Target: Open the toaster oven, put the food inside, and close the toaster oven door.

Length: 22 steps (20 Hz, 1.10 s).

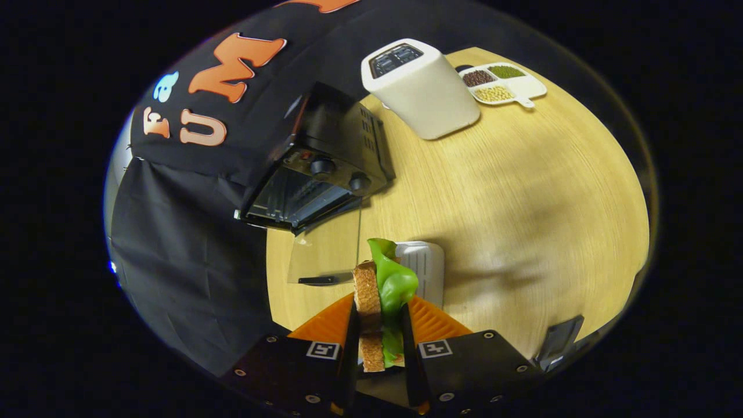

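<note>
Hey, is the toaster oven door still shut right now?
No, the toaster oven door hangs open, flat over the table, while the gripper holds the sandwich between its fingers.

We cannot see the far side of the sandwich: the claw hides its flanks, and its lower end drops out of sight between the two fingers. The white object behind the lettuce is half covered, so we cannot name it. The toaster oven has its interior too dark to read. A dark flat thing at the tabletop rim is cut off by the picture's edge.
</note>
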Available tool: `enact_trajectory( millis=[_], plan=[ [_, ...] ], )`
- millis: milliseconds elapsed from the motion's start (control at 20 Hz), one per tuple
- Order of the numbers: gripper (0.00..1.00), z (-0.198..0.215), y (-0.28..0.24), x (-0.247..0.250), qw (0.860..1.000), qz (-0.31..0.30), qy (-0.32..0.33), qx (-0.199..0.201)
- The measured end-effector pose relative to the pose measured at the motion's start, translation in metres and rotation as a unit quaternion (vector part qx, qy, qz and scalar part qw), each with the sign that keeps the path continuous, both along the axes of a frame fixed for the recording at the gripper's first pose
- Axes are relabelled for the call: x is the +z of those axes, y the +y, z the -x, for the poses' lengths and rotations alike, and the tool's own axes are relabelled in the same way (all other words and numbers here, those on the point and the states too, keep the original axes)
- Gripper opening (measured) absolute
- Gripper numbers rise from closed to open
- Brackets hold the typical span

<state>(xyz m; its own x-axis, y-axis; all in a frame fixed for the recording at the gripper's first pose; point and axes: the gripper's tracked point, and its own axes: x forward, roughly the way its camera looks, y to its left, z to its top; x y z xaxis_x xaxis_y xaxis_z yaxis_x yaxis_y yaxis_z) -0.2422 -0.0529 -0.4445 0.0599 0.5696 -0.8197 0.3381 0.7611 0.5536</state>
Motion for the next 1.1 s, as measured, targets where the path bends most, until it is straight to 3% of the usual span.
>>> enact_trajectory(
  millis=[250,600,850,1100],
  plan=[
    [0.35,-0.035,0.034,0.021,0.998,0.003,-0.042,-0.038],
    [0.35,-0.079,0.125,0.021,0.988,-0.047,-0.081,-0.12],
    [0.35,-0.112,0.177,0.0,0.973,-0.066,-0.098,-0.197],
    [0.35,-0.131,0.194,-0.038,0.955,-0.047,-0.109,-0.272]
  ],
)
